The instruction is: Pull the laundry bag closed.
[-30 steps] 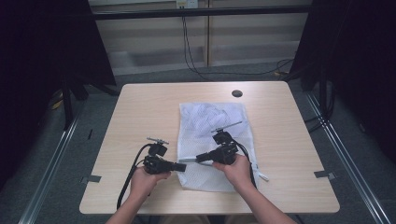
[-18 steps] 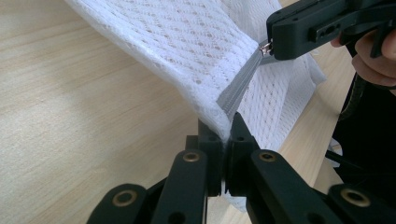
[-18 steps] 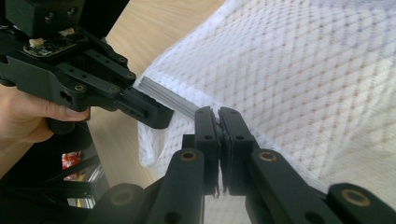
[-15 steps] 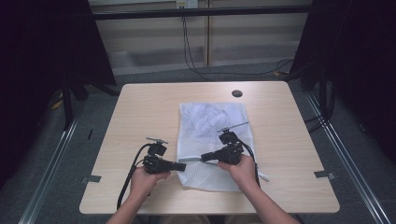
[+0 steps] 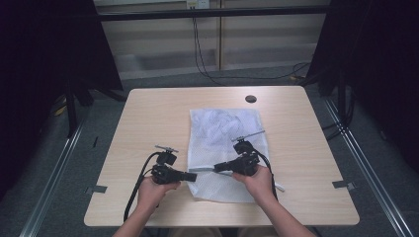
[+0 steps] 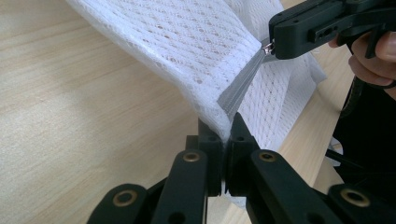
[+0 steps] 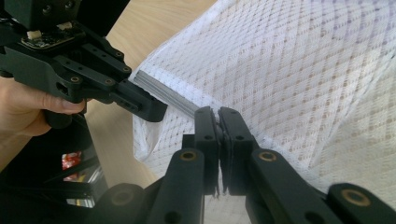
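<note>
High view: white mesh bag (image 5: 223,148) lies flat mid-desk (image 5: 148,113); left tongs (image 5: 191,176) and right tongs (image 5: 218,168) meet at its left edge. Left gripper view: left tongs clamped on the bag's edge beside the grey zipper (image 6: 240,86). Right gripper view: right tongs clamped on the zipper pull.

A mesh bag (image 5: 225,148) lies on the table (image 5: 148,113) right of centre, reaching its near edge, with the left gripper (image 5: 190,176) at the bag's left edge and the right gripper (image 5: 217,168) on it
</note>
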Demonstrator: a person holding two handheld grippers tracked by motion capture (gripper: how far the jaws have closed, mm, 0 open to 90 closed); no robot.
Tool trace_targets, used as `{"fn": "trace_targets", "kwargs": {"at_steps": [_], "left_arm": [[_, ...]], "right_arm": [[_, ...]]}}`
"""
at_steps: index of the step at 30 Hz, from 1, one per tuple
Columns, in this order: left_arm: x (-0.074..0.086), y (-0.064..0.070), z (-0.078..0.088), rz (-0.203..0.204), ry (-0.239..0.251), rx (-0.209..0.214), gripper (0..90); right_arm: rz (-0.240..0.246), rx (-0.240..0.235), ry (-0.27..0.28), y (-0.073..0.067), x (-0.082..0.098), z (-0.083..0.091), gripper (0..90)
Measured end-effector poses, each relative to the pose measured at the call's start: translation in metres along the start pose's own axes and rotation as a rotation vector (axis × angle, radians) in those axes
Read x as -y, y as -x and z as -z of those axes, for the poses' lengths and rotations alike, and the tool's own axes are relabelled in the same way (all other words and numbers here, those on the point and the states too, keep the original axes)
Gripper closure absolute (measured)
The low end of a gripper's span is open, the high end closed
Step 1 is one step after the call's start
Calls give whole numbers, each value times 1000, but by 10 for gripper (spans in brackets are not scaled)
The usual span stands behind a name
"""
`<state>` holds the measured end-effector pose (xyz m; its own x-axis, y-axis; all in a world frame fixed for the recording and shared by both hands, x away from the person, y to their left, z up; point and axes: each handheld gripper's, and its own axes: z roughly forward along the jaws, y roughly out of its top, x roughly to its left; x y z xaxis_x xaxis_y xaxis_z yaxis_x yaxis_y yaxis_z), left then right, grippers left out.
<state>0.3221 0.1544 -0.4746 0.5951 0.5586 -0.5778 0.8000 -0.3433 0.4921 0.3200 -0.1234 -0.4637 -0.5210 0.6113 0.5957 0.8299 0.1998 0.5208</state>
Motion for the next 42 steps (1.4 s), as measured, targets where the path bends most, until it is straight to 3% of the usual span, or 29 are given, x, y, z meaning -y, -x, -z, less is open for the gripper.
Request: {"fn": "trace_targets", "kwargs": {"at_steps": [14, 15, 19, 26, 28, 42], "left_arm": [[-1, 0, -1, 1, 2, 2, 882], [-1, -1, 0, 0, -2, 15, 882], [-1, -1, 0, -17, -10, 1, 882], [0, 1, -3, 5, -7, 14, 882], [0, 0, -1, 9, 1, 10, 882], [0, -2, -1, 8, -2, 19, 882]], "right_arm": [[-7, -12, 2, 3, 1, 1, 866], [-8, -13, 0, 3, 1, 1, 866], [-7, -17, -1, 4, 1, 2, 866], [-10, -17, -8, 6, 2, 3, 866], [-13, 4, -8, 10, 3, 6, 866], [-18, -7, -3, 17, 7, 13, 866]]}}
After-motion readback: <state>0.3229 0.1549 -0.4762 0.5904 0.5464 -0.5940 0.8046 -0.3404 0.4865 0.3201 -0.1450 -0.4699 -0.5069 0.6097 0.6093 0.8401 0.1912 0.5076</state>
